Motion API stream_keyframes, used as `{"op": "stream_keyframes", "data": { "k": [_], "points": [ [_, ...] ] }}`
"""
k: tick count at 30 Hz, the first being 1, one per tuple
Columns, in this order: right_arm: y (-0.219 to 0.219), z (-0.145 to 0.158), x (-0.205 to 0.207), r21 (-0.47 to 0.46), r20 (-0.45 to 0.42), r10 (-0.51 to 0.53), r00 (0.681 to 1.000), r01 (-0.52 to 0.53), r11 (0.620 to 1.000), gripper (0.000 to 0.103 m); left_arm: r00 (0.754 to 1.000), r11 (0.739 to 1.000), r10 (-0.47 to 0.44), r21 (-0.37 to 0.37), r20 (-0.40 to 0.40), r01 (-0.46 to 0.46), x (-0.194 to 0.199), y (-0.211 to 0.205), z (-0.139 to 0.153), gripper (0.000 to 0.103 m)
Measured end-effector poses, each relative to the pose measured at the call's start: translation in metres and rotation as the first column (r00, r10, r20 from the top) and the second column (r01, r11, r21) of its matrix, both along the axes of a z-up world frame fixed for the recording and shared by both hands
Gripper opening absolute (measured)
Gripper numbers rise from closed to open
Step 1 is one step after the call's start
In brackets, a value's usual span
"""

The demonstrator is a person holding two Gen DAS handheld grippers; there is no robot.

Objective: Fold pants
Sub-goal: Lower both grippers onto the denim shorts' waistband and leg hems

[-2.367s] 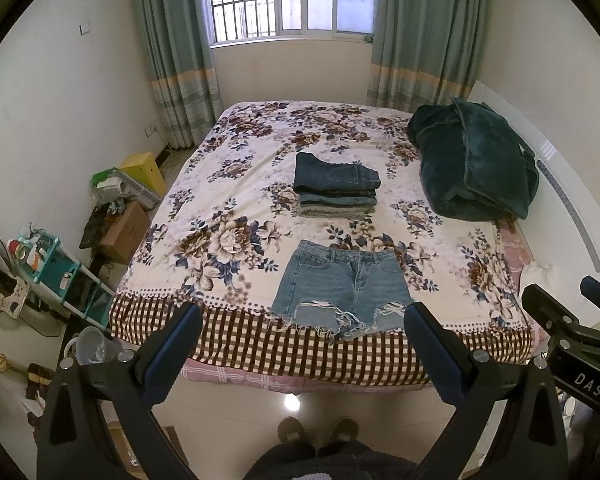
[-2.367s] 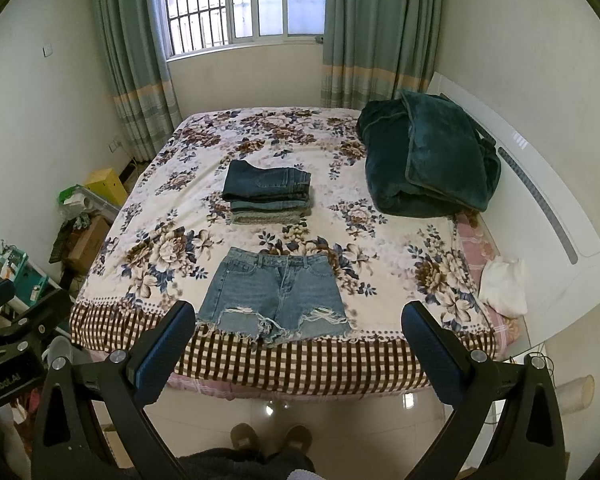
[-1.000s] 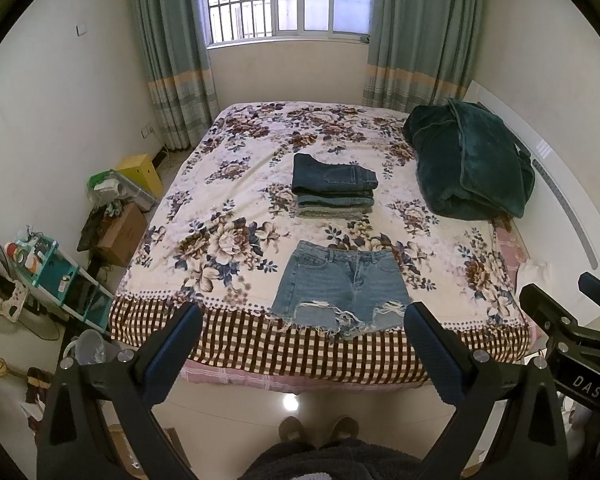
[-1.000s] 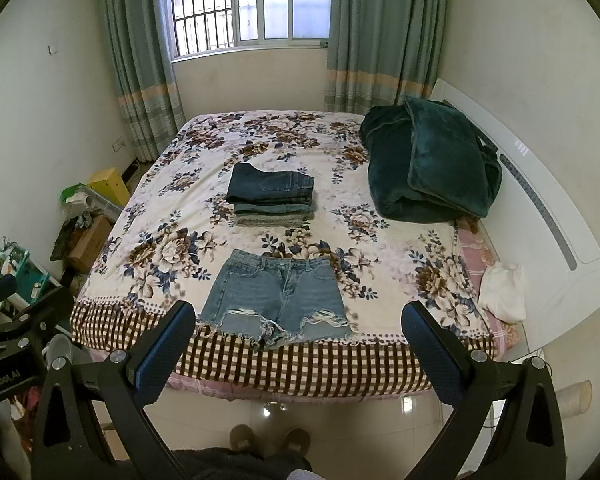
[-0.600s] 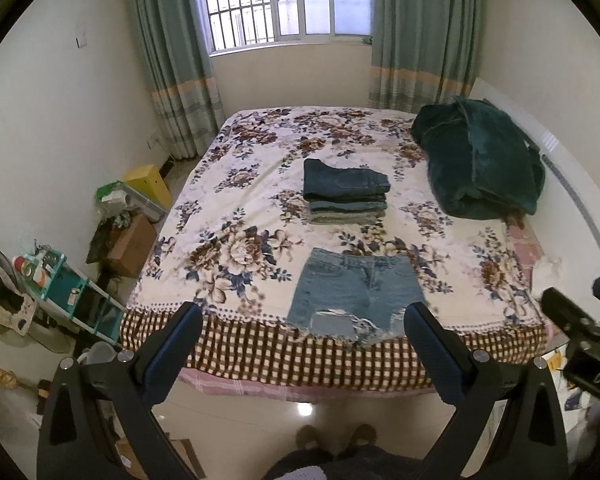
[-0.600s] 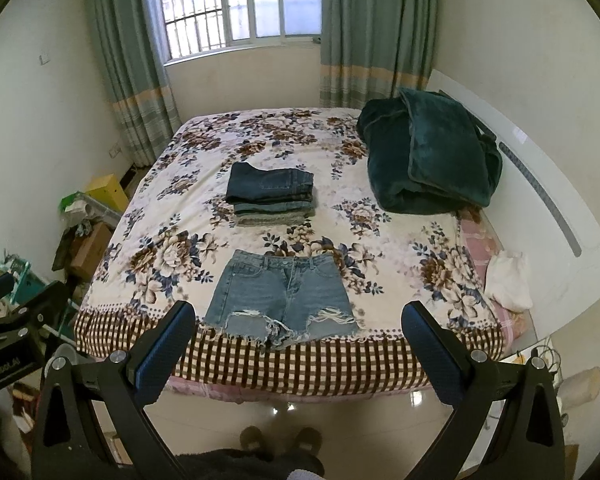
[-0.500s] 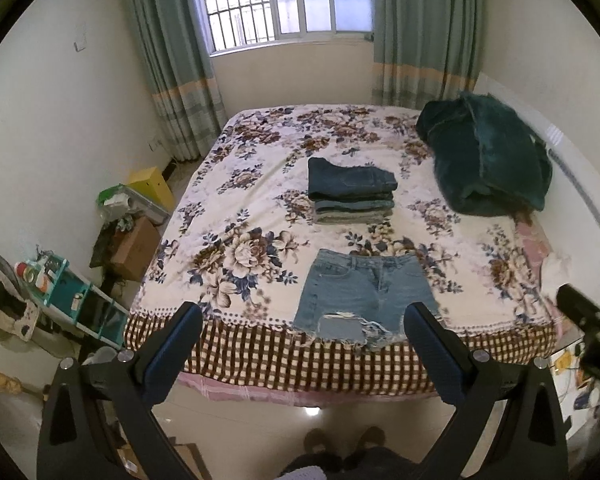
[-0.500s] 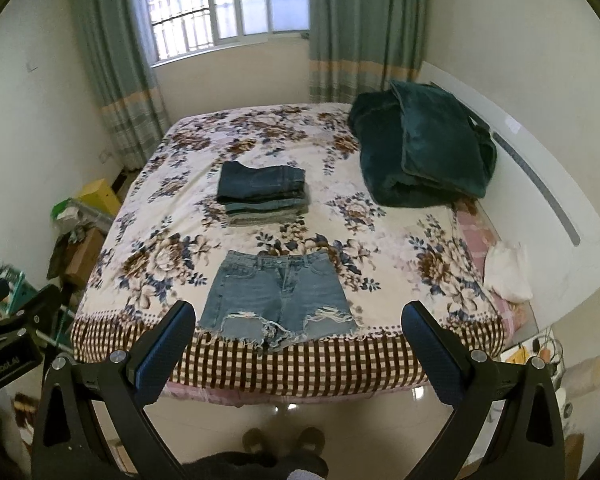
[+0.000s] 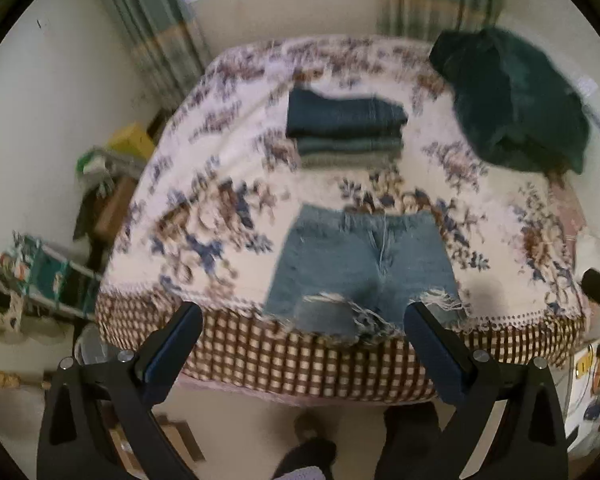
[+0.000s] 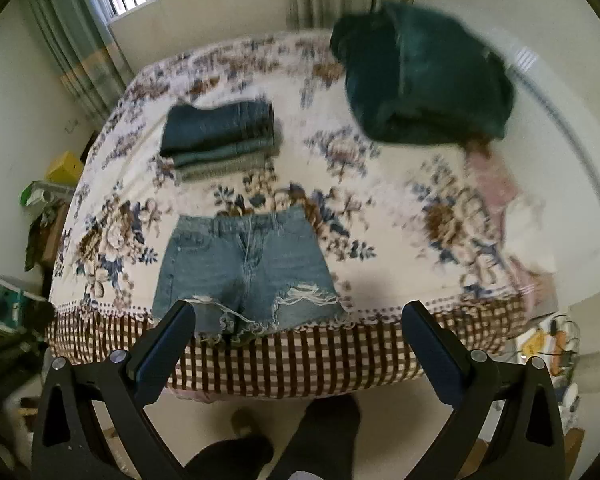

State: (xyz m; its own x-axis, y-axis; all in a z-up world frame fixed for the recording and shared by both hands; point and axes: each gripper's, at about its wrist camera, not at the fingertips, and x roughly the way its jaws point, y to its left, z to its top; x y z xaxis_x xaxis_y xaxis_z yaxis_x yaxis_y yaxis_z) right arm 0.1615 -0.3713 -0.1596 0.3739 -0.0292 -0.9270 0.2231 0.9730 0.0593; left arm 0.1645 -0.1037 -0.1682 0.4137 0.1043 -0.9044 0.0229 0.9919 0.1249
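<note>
Light blue frayed denim shorts (image 9: 360, 268) lie flat at the near edge of the floral bed (image 9: 220, 200), waistband away from me; they also show in the right wrist view (image 10: 244, 268). A stack of folded dark jeans (image 9: 346, 128) sits behind them, also seen in the right wrist view (image 10: 220, 140). My left gripper (image 9: 302, 318) is open and empty, in the air short of the bed's edge. My right gripper (image 10: 298, 316) is open and empty at about the same distance. Both views are blurred.
A dark green blanket (image 9: 512, 100) is heaped at the bed's far right. A white headboard (image 10: 572, 140) runs along the right side. Boxes and a teal rack (image 9: 48, 276) crowd the floor at left. My feet (image 10: 320, 432) stand on the tiled floor before the bed.
Both grippers have moved forward and down toward the bed; the shorts now appear larger and closer. Jaws stay open. The person has stepped forward.
</note>
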Motion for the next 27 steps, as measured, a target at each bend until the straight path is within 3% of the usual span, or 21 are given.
{"op": "stream_keyframes", "data": {
  "k": [6,10,17,18,19,21,23,24,25,27],
  "points": [
    [-0.094,-0.115,0.103,0.091,-0.11,0.111,0.988,-0.101,0.991,0.101,0.981,0.993,0.117,-0.008,-0.153,-0.119,0.046,-0.074,-0.107,0.103],
    [-0.148,-0.189,0.156,0.137,-0.171,0.175,0.969,-0.153,0.979,0.073,0.944,0.981,0.157,-0.062,-0.289,-0.182,0.066,-0.131,-0.196,0.103],
    [-0.219,-0.331,0.216,0.244,-0.308,0.248,0.918,-0.176,0.954,0.074,0.899,0.984,0.108,-0.081,-0.424,-0.156,0.073,-0.235,-0.342,0.102],
    [-0.225,-0.353,0.225,0.266,-0.32,0.266,0.909,-0.184,0.946,0.074,0.891,0.985,0.107,-0.074,-0.441,-0.155,0.073,-0.243,-0.359,0.096],
    [-0.225,-0.371,0.23,0.282,-0.33,0.277,0.902,-0.186,0.941,0.074,0.884,0.986,0.111,-0.064,-0.454,-0.156,0.072,-0.249,-0.373,0.08],
    [-0.22,-0.401,0.237,0.326,-0.34,0.308,0.888,-0.196,0.925,0.074,0.866,0.984,0.128,-0.046,-0.484,-0.172,0.065,-0.254,-0.401,0.057],
    [-0.206,-0.426,0.245,0.362,-0.353,0.327,0.877,-0.194,0.912,0.074,0.89,0.977,0.15,-0.075,-0.43,-0.201,0.061,-0.25,-0.401,0.05],
    [-0.199,-0.44,0.251,0.388,-0.355,0.339,0.871,-0.193,0.901,0.074,0.901,0.973,0.151,-0.099,-0.407,-0.208,0.059,-0.248,-0.397,0.034],
    [-0.191,-0.456,0.26,0.423,-0.356,0.356,0.864,-0.191,0.886,0.074,0.91,0.971,0.147,-0.118,-0.389,-0.208,0.058,-0.246,-0.391,0.004],
    [-0.168,-0.479,0.274,0.483,-0.353,0.386,0.852,-0.188,0.855,0.074,0.916,0.969,0.145,-0.135,-0.374,-0.209,0.055,-0.24,-0.379,0.003]
  ]
}}
